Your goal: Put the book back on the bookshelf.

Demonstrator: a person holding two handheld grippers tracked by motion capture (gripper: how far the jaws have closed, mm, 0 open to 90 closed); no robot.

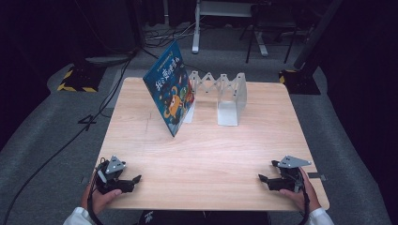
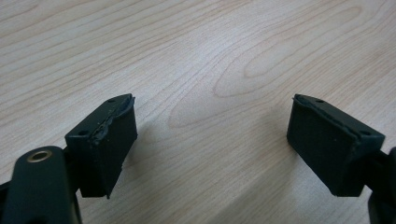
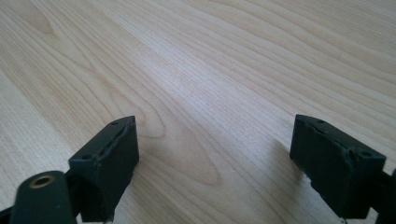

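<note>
Dark room with grey carpeted floor; black cables trail across it at the left, and a white frame leg stands beyond the table. The work surface is a light wooden table with visible grain.

Holder: a white expanding book rack with zigzag links stands upright at the far middle of the table. Its right-hand divider bay appears to hold nothing, though the view is small. A blue children's picture book, cover showing an orange cartoon figure and yellow lettering, stands tilted at the rack's left end, its lower edge on the table and its top leaning to the left, against or just beside the rack's leftmost plate; which of the two I cannot tell.

Left gripper: held low at the near left corner of the table, in the person's left hand, pointing inward toward the table's middle. In the left gripper view its pads stand well spread over bare wood, nothing between them.

Right gripper: held low at the near right corner in the right hand, pointing inward, mirroring the other. In the right gripper view its pads are likewise spread wide over bare wood, gripping nothing.

Both grippers are well apart from the book and rack.
</note>
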